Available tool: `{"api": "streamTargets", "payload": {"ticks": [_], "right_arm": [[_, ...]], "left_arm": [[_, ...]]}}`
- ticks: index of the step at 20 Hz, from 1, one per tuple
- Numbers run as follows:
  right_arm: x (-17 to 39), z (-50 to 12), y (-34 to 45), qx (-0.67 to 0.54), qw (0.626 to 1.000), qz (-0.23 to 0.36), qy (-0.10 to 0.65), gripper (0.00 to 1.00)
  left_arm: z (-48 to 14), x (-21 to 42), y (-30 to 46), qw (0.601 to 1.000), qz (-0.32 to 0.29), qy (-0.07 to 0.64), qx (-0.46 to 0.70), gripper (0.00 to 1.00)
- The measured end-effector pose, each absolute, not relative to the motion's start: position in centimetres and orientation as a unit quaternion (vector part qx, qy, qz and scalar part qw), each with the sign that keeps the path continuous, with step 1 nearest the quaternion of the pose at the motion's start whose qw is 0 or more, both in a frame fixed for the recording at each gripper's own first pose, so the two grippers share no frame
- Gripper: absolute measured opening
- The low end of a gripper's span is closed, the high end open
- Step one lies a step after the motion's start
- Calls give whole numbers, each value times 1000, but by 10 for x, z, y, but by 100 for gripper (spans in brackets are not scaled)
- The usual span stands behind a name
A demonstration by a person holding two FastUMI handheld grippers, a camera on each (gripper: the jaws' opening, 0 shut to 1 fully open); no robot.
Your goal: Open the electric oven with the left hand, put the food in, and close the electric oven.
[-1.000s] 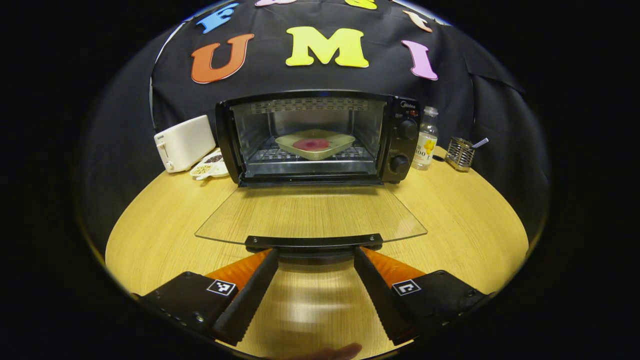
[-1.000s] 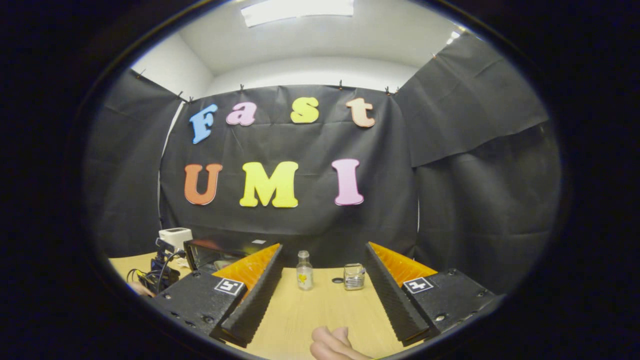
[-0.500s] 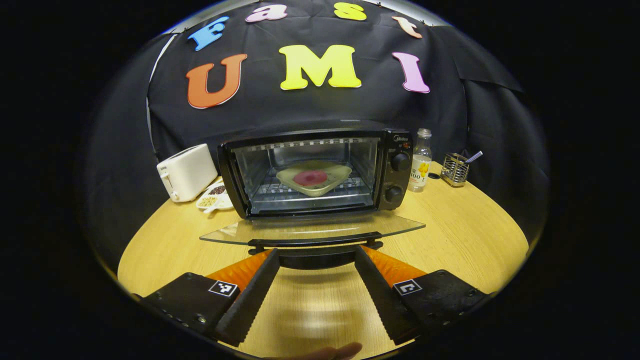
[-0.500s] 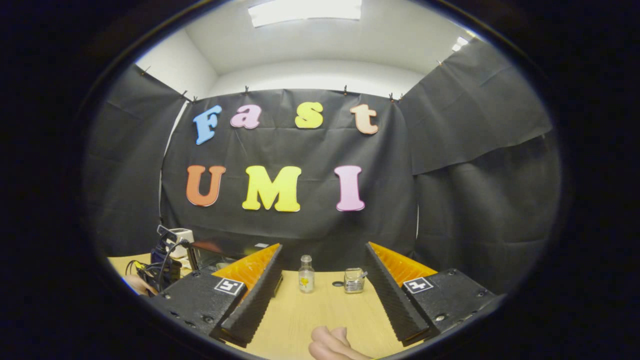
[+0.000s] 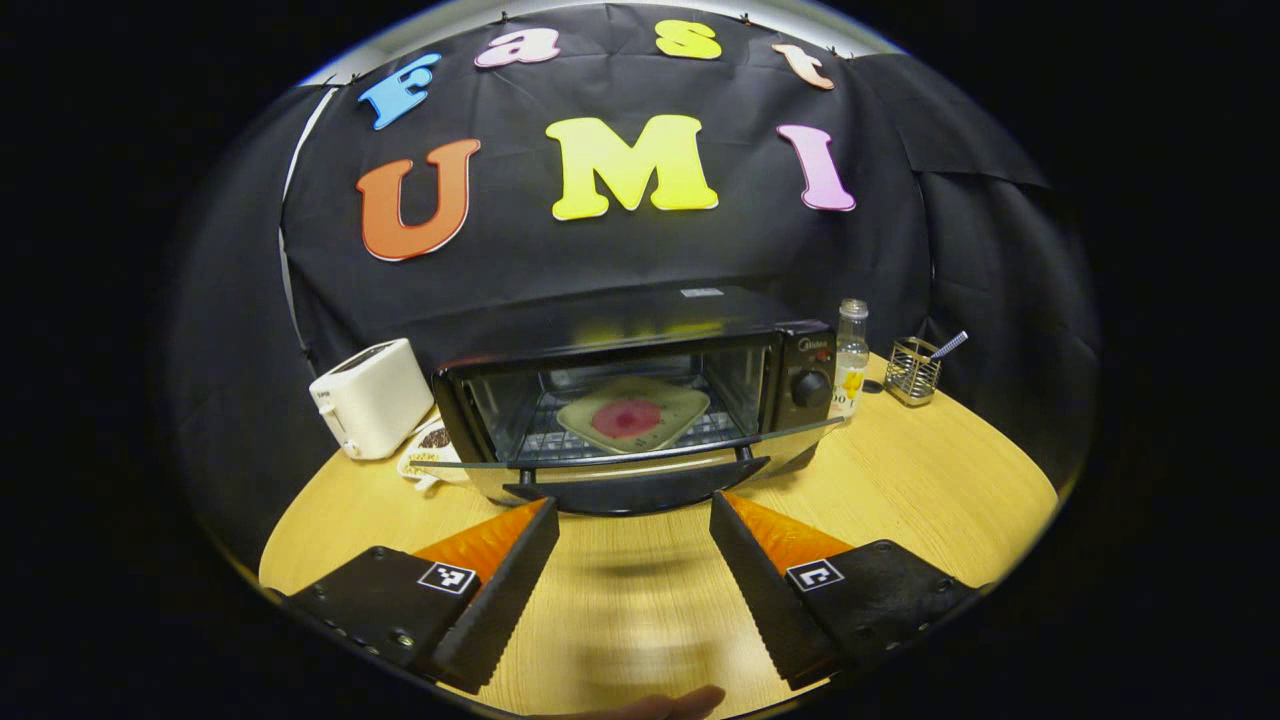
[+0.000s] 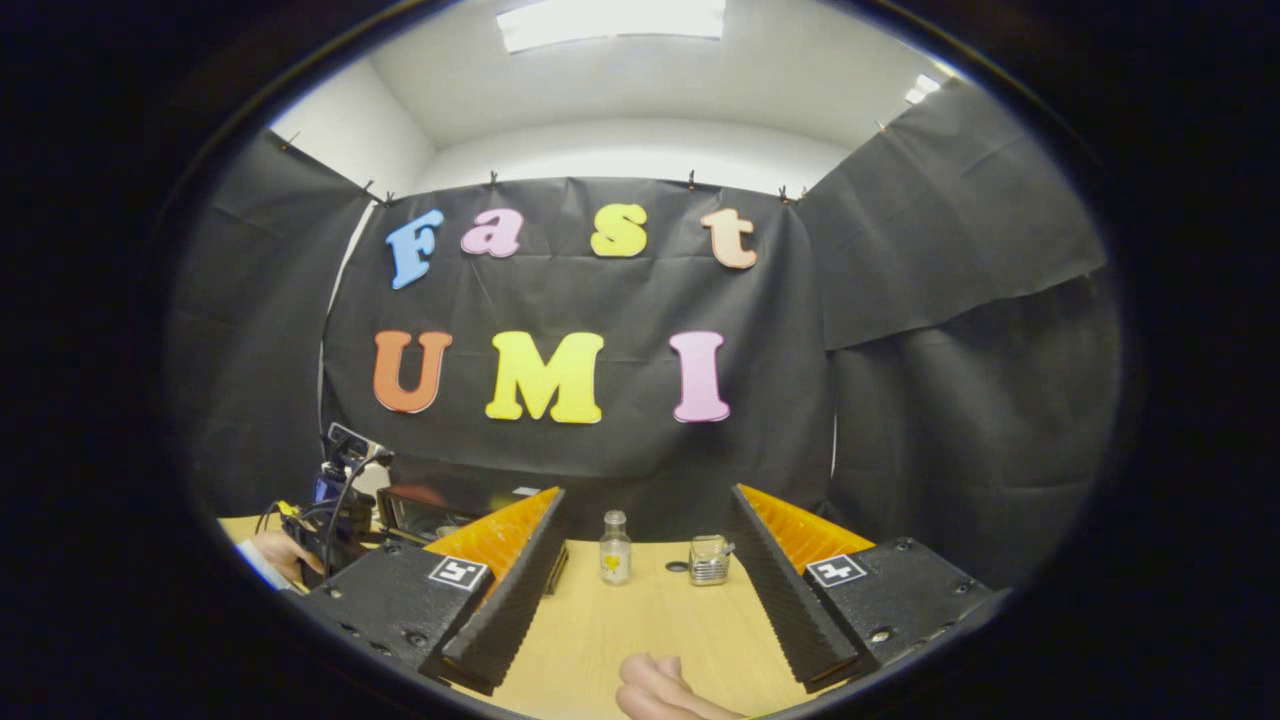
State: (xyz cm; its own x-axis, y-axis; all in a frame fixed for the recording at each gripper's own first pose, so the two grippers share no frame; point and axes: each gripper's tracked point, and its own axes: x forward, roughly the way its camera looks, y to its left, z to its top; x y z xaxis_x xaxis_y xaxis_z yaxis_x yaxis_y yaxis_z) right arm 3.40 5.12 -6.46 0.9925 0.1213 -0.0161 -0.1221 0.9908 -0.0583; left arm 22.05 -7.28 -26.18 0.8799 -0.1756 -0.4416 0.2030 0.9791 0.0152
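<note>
The black electric oven stands at the back of the round wooden table. Its glass door hangs half raised, with its dark handle towards me. Inside, on the rack, a pale plate carries the red food. My left gripper is open, and its fingertips sit just under the handle's ends. In the right gripper view, my right gripper is open and holds nothing, raised above the table to the right of the oven. There the left gripper shows at far left.
A white toaster and a small dish of seeds stand left of the oven. To its right are a clear bottle and a metal holder. A thumb shows behind my right gripper.
The oven door has swung up from lying flat to half raised. My left gripper rose with the handle. The right gripper has hardly moved.
</note>
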Motion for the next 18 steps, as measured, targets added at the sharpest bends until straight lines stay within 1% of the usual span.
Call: {"api": "streamTargets", "payload": {"ticks": [3, 6, 7, 10, 11, 13, 16, 17, 18], "right_arm": [[33, -61, 48, -23, 998, 57, 11, 96], [37, -62, 45, -20, 998, 55, 17, 96], [40, -64, 42, -20, 998, 54, 20, 96], [42, -71, 27, -24, 998, 40, 34, 96], [45, -73, 22, -23, 998, 37, 37, 100], [44, -74, 16, -20, 998, 30, 43, 100], [41, -74, 9, -14, 998, 27, 49, 100], [39, -73, 7, -14, 998, 28, 49, 96], [37, -71, 4, -15, 998, 26, 47, 96]], "left_arm": [[-249, 247, -59, 975, -70, 205, 46, 96], [-242, 249, -63, 975, -83, 205, 25, 97], [-235, 246, -60, 976, -78, 204, 13, 96], [-199, 227, -54, 982, -76, 169, -14, 95], [-186, 220, -48, 985, -68, 157, -10, 95], [-161, 204, -33, 990, -43, 136, 0, 95], [-120, 177, -30, 994, -40, 102, 0, 95], [-107, 166, -26, 995, -38, 93, 3, 95], [-95, 152, -25, 996, -33, 87, 6, 95]]}}
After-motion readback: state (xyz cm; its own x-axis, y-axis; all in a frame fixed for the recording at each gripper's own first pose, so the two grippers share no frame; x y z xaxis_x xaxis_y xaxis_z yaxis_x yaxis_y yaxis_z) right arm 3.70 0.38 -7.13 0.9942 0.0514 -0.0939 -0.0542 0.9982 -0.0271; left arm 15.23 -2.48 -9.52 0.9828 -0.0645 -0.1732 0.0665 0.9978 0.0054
